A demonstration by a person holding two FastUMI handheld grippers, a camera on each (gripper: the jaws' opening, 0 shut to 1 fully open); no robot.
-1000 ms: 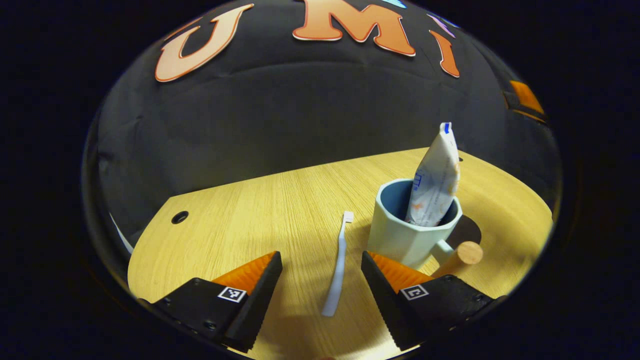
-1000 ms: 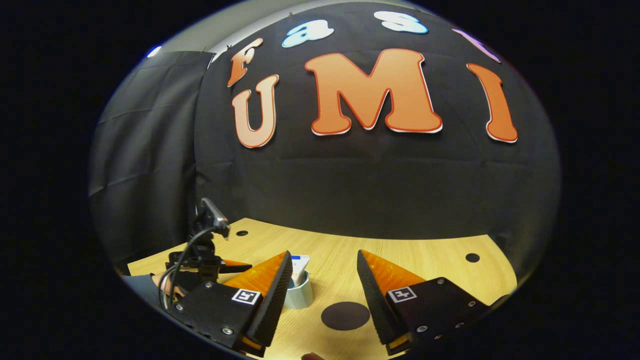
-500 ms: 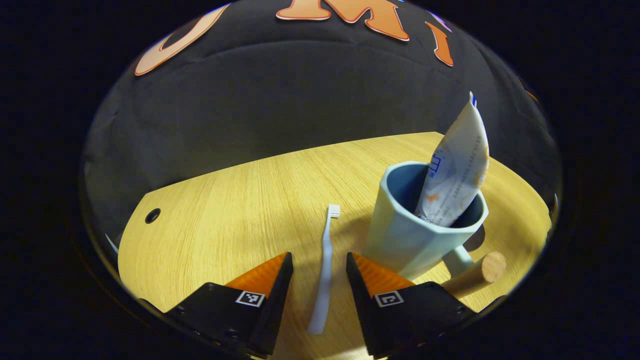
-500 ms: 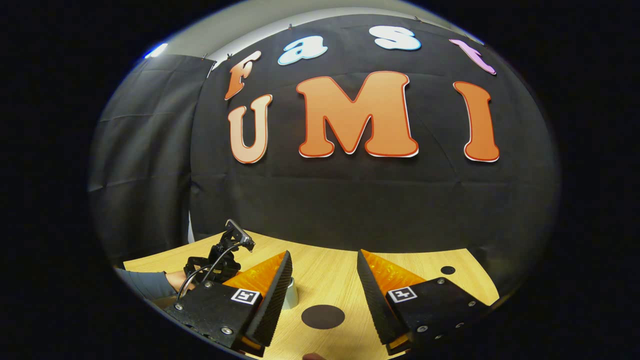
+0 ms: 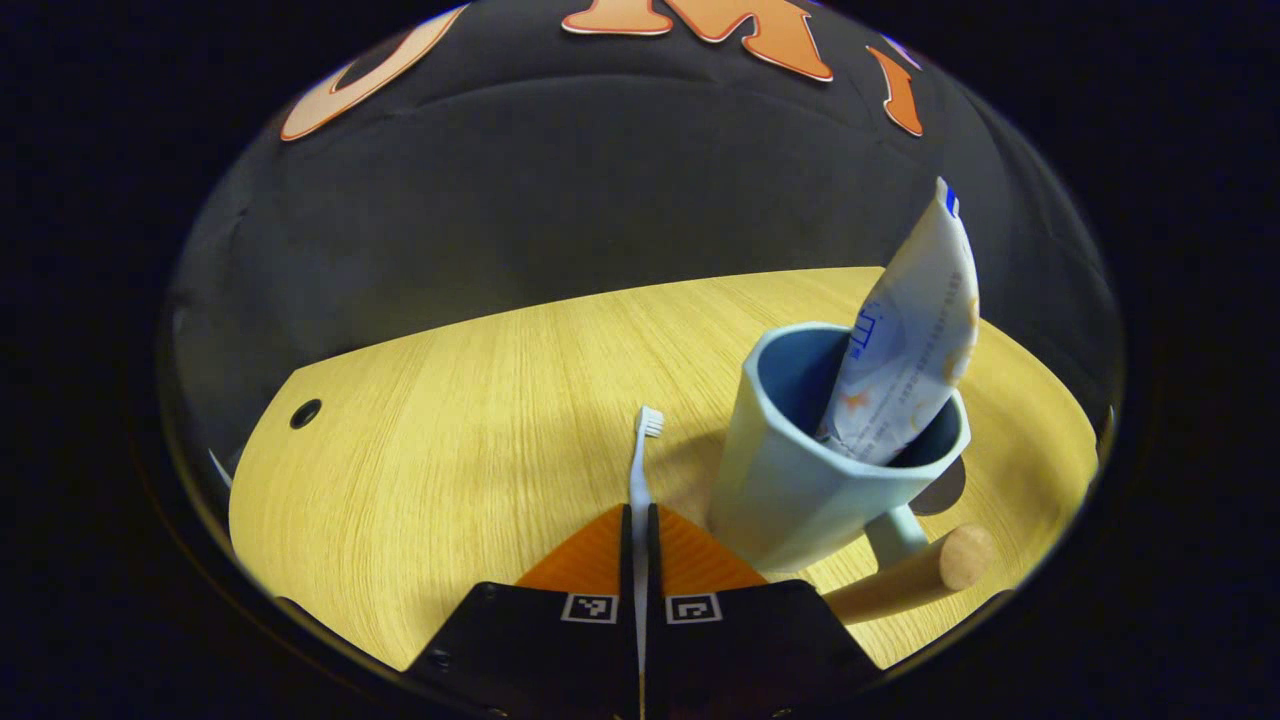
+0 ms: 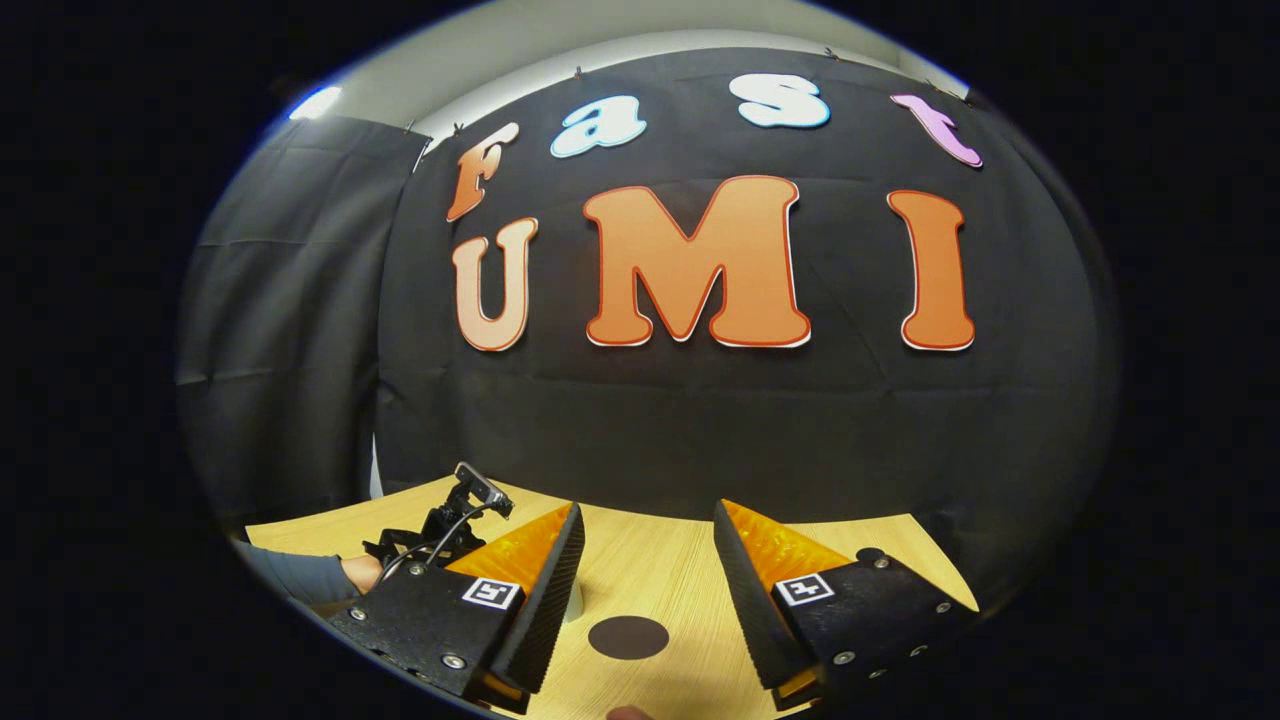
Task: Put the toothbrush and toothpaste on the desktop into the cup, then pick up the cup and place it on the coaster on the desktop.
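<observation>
Clamped on the toothbrush [image 5: 641,470] handle, left claw [image 5: 637,520] low over the wooden surface [image 5: 450,430], brush head pointing ahead. Just right of it, cup [image 5: 800,480] with toothpaste [image 5: 910,330] already standing inside. Farther right, dark coaster [image 5: 945,487] peeking from behind the cup. Right claw [image 6: 648,545] spread apart and empty above the coaster [image 6: 628,637]. Step in hand, by the look of it: gripping the brush. Next likely needed: lift, tip upright, lower beside the tube.

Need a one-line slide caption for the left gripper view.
Left gripper shut on the toothbrush lying on the desktop, beside the cup holding the toothpaste.
</observation>
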